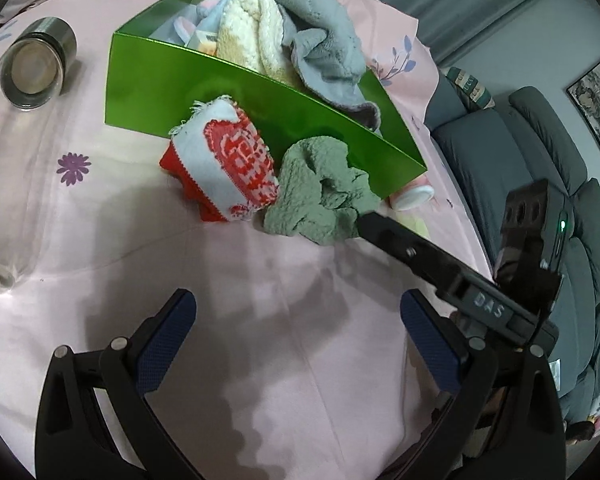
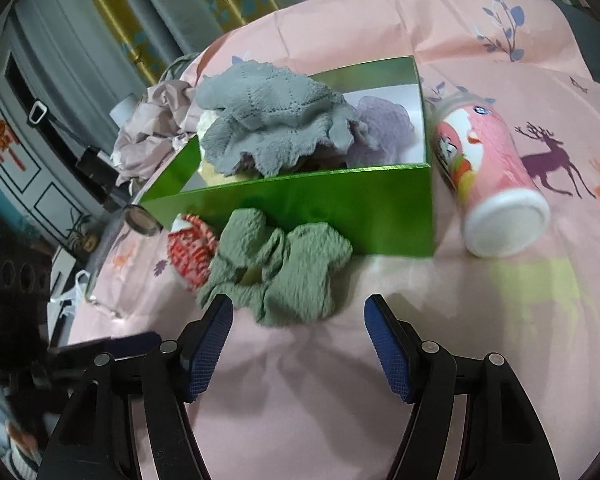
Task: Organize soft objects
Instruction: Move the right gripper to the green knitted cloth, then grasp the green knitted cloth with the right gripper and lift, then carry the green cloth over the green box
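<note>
Both grippers hang over the pink patterned cloth [image 1: 260, 340] on the tabletop, fingers spread and holding nothing: the left gripper [image 1: 298, 332] above bare cloth, the right gripper [image 2: 298, 344] just short of a crumpled green cloth [image 2: 284, 276]. Beside that lies a red-and-white knitted piece [image 1: 224, 160], both against the green box [image 2: 300, 208]. Grey, cream and lilac cloths fill the box; a pink can [image 2: 488, 176] lies beside it.
</note>
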The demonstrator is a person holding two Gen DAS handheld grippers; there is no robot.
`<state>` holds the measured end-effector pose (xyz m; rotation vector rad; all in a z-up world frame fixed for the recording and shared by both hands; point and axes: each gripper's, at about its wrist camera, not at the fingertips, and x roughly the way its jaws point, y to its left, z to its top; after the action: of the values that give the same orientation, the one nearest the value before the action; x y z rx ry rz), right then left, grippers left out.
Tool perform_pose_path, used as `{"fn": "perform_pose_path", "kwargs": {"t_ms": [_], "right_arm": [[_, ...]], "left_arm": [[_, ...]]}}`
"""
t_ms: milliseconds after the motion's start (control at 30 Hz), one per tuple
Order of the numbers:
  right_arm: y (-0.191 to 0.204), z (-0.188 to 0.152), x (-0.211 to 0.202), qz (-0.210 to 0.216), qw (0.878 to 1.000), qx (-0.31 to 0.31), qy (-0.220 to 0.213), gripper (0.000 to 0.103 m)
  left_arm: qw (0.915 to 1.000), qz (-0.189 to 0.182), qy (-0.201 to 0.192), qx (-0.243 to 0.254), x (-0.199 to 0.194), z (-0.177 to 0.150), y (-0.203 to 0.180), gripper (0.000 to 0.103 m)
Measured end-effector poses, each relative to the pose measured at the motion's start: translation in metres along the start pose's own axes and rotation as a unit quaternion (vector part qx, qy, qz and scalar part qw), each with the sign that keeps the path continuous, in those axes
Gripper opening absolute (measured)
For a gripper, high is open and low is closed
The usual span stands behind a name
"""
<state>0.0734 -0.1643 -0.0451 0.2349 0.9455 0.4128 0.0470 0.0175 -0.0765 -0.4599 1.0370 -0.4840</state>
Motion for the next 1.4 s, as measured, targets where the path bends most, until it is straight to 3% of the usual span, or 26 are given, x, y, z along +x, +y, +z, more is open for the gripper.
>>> {"fn": "perform_pose_path", "kwargs": {"t_ms": [100,267,567,700,800,900,933,1000,1133,1400], "right_arm": [[0.001,0.006,0.011,-0.001,1.000,-0.004,0.006,0.058],[0.005,0.008,0.025,0.010,1.000,-0.018,0.020,0.014],[0.002,-0.016,-0.007,0.110,0.991,-0.008,0.070,0.012],[-0.010,-0.035,-0.018,0.110,0.990,0.008,0.094,0.012],[-0.018,-0.042,-0.022,0.106,0.990,0.025,0.095,0.012],[-0.020,-0.042,-0.023,0.098,0.990,0.036,0.090,0.012],[-0.018,-0.042,-0.023,0.089,0.992,0.032,0.088,0.012],[-0.011,-0.040,-0.022,0.070,0.994,0.019,0.084,0.012],[0.006,-0.040,-0.024,0.034,0.997,-0.017,0.070,0.012],[0.031,-0.040,-0.048,0.006,0.997,-0.071,0.022,0.012]], "left_arm": [[1.0000,-0.003,0.000,-0.005,0.002,0.004,0.004,0.102],[0.9999,0.002,0.002,-0.010,0.004,0.010,0.009,0.102],[0.9995,-0.029,-0.001,-0.014,0.004,0.011,0.004,0.101],[0.9989,-0.045,0.010,0.002,0.009,0.004,-0.009,0.097],[0.9986,-0.044,0.025,0.015,0.017,-0.002,-0.019,0.077],[0.9987,-0.001,0.040,0.031,0.025,-0.008,-0.029,0.053],[0.9985,0.011,0.042,0.034,0.026,-0.010,-0.030,0.038],[0.9975,0.031,0.046,0.045,0.027,-0.013,-0.033,0.023],[0.9958,0.049,0.034,0.070,0.022,-0.018,-0.045,0.012],[0.9913,0.074,-0.005,0.108,0.000,-0.020,-0.061,0.011]]}}
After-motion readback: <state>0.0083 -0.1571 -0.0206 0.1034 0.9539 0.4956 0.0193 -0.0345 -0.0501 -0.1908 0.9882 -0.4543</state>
